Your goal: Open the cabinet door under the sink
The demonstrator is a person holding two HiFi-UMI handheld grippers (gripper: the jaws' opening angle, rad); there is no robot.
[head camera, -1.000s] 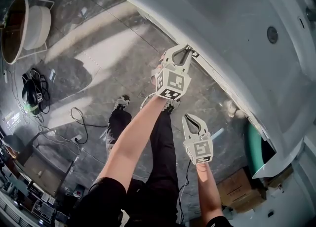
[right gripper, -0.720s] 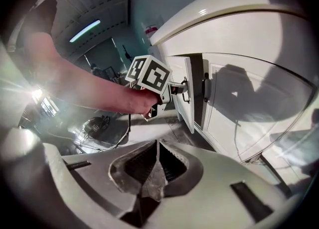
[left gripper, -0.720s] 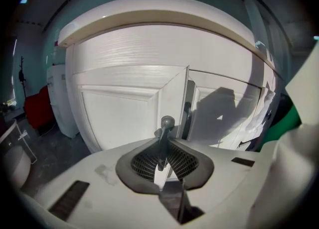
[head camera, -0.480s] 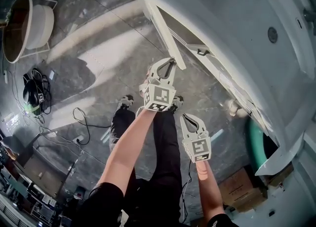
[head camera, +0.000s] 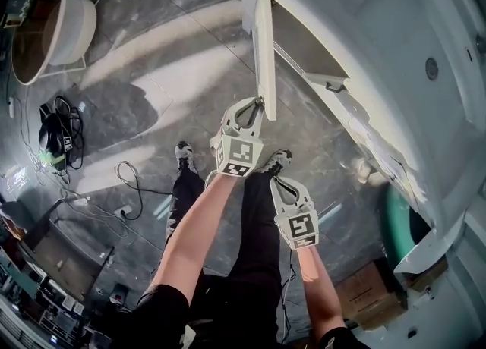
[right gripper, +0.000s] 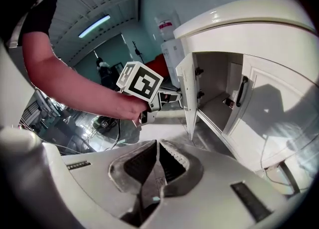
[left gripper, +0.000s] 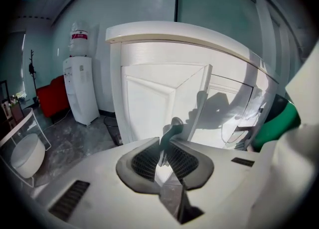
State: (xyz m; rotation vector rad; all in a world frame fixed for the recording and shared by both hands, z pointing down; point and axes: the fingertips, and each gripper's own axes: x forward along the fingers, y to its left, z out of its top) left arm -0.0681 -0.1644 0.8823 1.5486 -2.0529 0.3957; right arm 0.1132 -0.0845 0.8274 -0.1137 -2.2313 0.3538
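While the left claw [head camera: 255, 105] is clamping the handle [left gripper: 172, 127] of the cabinet door [head camera: 264, 48], that door is standing wide open, edge-on from the head view, under the white sink [head camera: 395, 44]. The cabinet's inside [right gripper: 219, 98] is showing. Just beside it, the right claw [head camera: 281, 183] is hanging with jaws pressed together on nothing, apart from the door, above the grey floor [head camera: 137, 89].

The cabinet door [head camera: 264, 51] is smooth, satin white, like painted board; its handle [left gripper: 172, 126] looks like dull grey metal. The sink [head camera: 364, 14] is glossy white. The floor [head camera: 152, 67] is polished grey stone. The left tool [head camera: 257, 103] and right tool [head camera: 279, 182] are matt white plastic with ribbed grey pads [left gripper: 144, 161]. At five o'clock in the head view sits a matt brown cardboard box [head camera: 364, 290].
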